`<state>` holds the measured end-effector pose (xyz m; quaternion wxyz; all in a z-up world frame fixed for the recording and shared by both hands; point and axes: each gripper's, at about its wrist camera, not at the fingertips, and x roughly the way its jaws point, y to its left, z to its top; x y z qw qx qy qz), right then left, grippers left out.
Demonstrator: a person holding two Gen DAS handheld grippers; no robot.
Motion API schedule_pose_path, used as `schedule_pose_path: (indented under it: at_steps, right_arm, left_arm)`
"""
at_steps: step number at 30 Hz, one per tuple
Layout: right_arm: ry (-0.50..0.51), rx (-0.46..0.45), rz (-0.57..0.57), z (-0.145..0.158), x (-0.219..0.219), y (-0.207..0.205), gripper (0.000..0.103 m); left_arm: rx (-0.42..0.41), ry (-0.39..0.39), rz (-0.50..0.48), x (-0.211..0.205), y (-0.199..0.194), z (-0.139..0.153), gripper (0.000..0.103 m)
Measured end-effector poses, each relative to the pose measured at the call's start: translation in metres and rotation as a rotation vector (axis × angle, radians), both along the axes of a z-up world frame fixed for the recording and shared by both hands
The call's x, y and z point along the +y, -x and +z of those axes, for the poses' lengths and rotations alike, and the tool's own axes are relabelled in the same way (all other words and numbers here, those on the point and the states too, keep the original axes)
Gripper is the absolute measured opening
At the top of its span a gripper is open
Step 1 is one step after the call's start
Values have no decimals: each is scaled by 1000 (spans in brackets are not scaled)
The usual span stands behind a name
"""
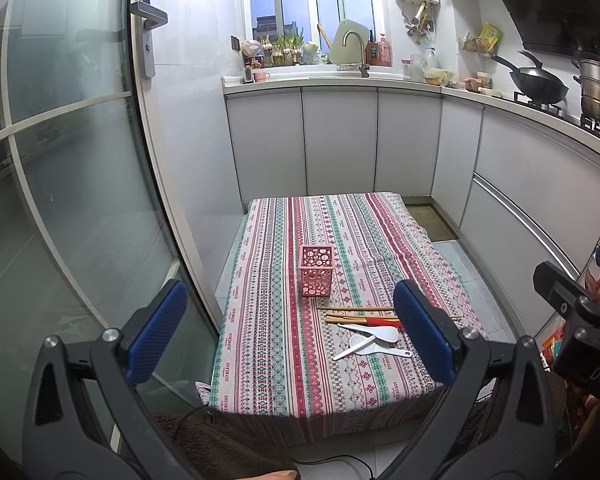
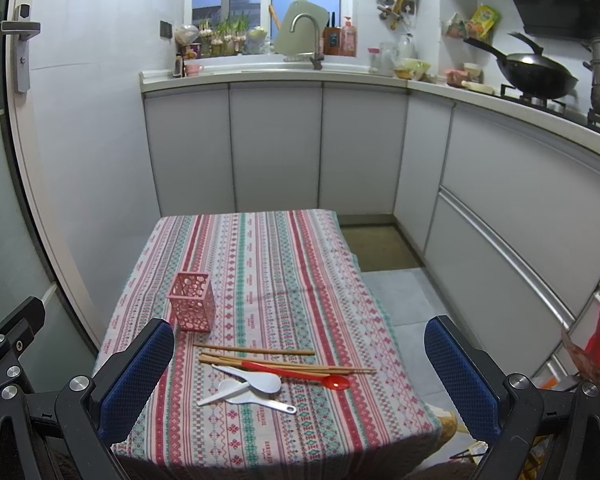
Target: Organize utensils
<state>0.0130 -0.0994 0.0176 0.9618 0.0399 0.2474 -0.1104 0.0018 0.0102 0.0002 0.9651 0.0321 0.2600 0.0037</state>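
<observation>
On the tabletop [image 2: 268,264] stand one pink holder [image 2: 191,301], three white spoons [image 2: 256,382], one red spoon [image 2: 300,374] and several chopsticks [image 2: 256,351]; both grippers' [image 1: 290,334] [image 2: 300,376] jaws gape wide, holding nothing.

Both my wrist cameras look forward and slightly down from the near end of the tabletop [image 1: 284,360], held back from it. My left view sits further left, beside a glass door [image 1: 60,200]; my right view sits further right. Both share the patterned cloth, the pink holder [image 2: 191,306], the utensils and the far kitchen cabinets [image 2: 276,144].
</observation>
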Motion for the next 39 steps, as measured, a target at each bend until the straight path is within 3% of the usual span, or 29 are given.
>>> schedule_pose_path:
  at_steps: [21, 39]
  right_arm:
    - [-11, 28, -7, -10, -10, -10, 103]
    - [-17, 179, -31, -64, -47, -78, 103]
  left_arm:
    - [26, 2, 11, 4, -19, -9, 102]
    - [123, 80, -31, 4, -80, -55, 102]
